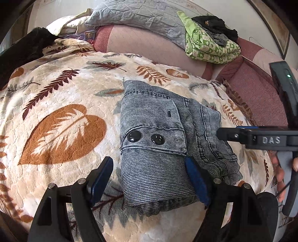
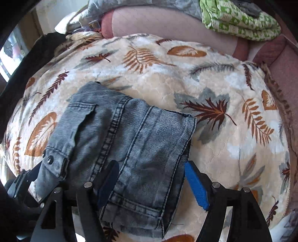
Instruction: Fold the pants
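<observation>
The folded grey-blue denim pants [image 1: 158, 141] lie on a leaf-print blanket, a pocket flap with two dark snaps on top. My left gripper [image 1: 149, 183] is open and straddles their near end; its left pad stands clear of the cloth and its right pad rests beside the fold. In the right wrist view the pants [image 2: 121, 137] run down between the fingers of my right gripper [image 2: 151, 186]. It is open, and its blue right pad stands just off the hem edge. From the left wrist view, the right gripper [image 1: 223, 134] reaches in from the right over the pants' edge.
The leaf-print blanket [image 1: 61, 96] covers a pink couch [image 1: 149, 46]. At the back sit a green patterned cloth [image 1: 210, 46] with dark clothes on it and a grey quilted pillow [image 1: 139, 16]. A black garment [image 1: 24, 50] lies at the far left. A hand [image 1: 279, 171] holds the right tool.
</observation>
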`<action>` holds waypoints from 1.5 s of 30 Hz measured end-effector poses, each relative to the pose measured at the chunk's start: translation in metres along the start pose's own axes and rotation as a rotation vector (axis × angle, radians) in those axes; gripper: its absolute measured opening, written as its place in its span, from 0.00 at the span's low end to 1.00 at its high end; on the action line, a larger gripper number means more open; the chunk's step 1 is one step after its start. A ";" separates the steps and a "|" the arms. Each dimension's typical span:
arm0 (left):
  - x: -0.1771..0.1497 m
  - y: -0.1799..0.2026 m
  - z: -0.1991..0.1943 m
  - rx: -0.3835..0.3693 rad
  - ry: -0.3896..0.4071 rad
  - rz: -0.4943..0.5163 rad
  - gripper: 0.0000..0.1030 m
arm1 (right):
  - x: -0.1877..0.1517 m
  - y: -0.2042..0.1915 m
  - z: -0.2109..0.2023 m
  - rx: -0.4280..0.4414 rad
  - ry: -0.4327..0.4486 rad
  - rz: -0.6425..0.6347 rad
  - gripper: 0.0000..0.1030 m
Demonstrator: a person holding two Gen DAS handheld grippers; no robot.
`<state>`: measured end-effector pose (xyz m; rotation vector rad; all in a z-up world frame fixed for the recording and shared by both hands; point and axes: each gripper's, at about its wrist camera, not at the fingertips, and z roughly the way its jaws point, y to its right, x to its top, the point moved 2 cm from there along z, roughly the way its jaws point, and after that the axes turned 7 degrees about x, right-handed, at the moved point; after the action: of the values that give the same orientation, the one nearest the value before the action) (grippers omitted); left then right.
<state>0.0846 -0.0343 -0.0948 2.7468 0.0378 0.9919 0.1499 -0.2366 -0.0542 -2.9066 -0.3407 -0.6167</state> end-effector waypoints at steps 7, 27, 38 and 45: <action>0.001 -0.009 -0.011 -0.005 -0.001 -0.038 0.78 | -0.046 0.013 0.025 0.083 -0.058 0.120 0.80; 0.058 -0.054 0.073 -0.367 -0.364 -0.380 0.80 | -0.028 0.117 0.057 0.589 -0.045 0.607 0.82; 0.055 -0.036 0.077 -0.285 -0.373 -0.307 0.51 | -0.028 0.097 0.068 0.591 -0.027 0.632 0.56; 0.055 -0.022 0.067 -0.152 -0.327 -0.203 0.38 | -0.026 0.082 0.058 0.466 -0.028 0.489 0.25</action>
<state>0.1712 -0.0210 -0.1151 2.6631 0.1759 0.4680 0.1690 -0.3094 -0.1255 -2.4131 0.2009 -0.3553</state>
